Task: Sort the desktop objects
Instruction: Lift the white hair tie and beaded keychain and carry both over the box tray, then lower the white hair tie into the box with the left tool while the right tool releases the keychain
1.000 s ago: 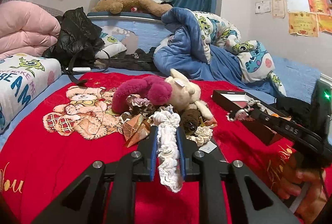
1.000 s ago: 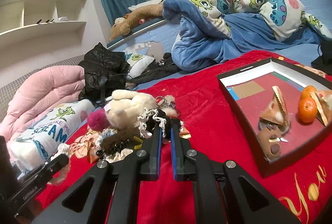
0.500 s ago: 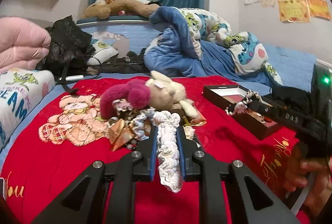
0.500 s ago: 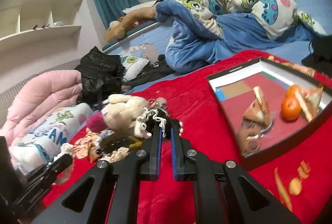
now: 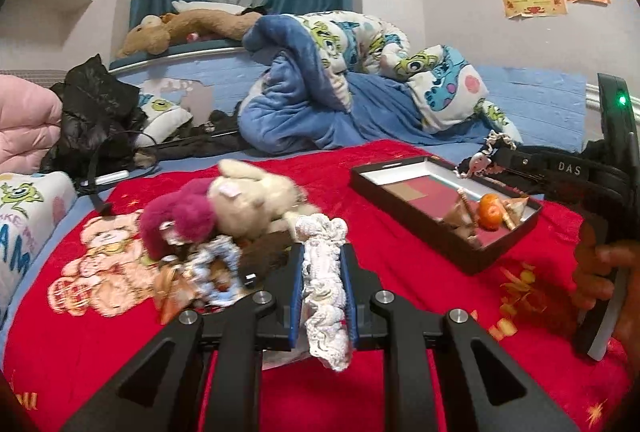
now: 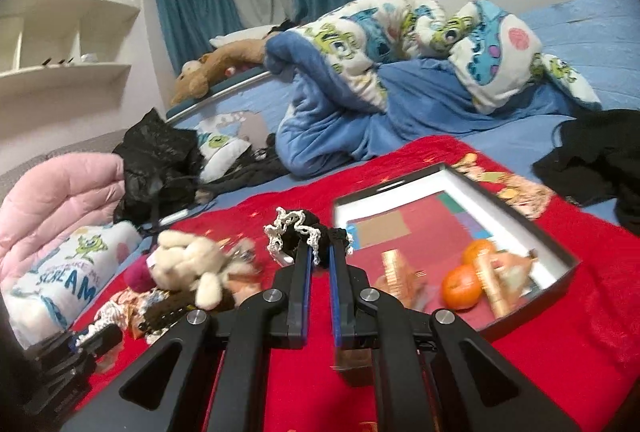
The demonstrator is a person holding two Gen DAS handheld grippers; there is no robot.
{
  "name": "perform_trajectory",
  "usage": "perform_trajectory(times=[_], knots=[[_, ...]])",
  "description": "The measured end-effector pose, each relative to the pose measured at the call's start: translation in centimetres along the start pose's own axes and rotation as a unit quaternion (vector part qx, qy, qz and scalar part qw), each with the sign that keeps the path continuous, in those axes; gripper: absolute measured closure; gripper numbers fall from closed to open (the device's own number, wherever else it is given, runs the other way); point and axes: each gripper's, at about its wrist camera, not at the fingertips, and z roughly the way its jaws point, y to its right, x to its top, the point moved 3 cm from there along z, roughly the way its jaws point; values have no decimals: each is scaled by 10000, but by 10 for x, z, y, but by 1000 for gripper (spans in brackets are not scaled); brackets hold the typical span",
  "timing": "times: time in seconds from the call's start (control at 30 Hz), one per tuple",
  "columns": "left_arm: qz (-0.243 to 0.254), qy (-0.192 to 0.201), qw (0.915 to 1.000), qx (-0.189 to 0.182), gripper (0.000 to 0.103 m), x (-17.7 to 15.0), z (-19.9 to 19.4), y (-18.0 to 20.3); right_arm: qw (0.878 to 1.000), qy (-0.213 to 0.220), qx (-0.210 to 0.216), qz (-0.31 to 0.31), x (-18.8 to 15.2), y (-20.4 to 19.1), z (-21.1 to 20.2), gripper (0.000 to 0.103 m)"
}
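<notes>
L gripper [image 5: 322, 272]: clamped on white lace scrunchie [image 5: 324, 288], above red blanket [image 5: 400, 272].
R gripper [image 6: 319, 252]: clamped on black-white scrunchie [image 6: 304, 232]; body reads "DAS".
Tray [image 6: 560, 252]: 2 o'clock of R gripper, holds oranges [image 6: 462, 288].
Toy pile [image 5: 240, 204]: 10 o'clock of L gripper.
Pillow [image 6: 68, 280]: "SCREAM".

Your left wrist camera: looks forward along left gripper [image 5: 322, 260], low over red blanket [image 5: 400, 272]. Black tray [image 5: 404, 220] ahead-right, your right gripper [image 5: 480, 162] beyond it. Your right wrist camera: same forward tilt; tray [image 6: 516, 228] close ahead-right. Both share toy pile [image 5: 224, 216], tray, blanket.
</notes>
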Motion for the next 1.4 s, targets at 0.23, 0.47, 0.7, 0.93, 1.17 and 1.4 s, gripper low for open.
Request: perform_trajectory(times=[0.23, 0.47, 0.7, 0.93, 1.17, 1.4], knots=[[-51, 130, 9981, -594, 85, 19, 14, 50, 9996, 155, -214, -58, 15, 41, -26, 94], [282, 171, 9935, -1085, 85, 37, 36, 120, 9990, 293, -342, -76, 32, 78, -47, 94], [362, 130, 9892, -1417, 85, 55, 76, 163, 9989, 182, -384, -212, 43, 98, -26, 94], [69, -53, 9899, -1416, 85, 80, 147, 166, 9990, -243, -292, -225, 46, 111, 35, 94], [-46, -439, 9933, -1069, 85, 84, 204, 159, 9956, -734, -442, -386, 37, 114, 81, 94], [79, -838, 9916, -981, 85, 58, 238, 163, 9940, -1019, -300, -259, 20, 122, 100, 94]])
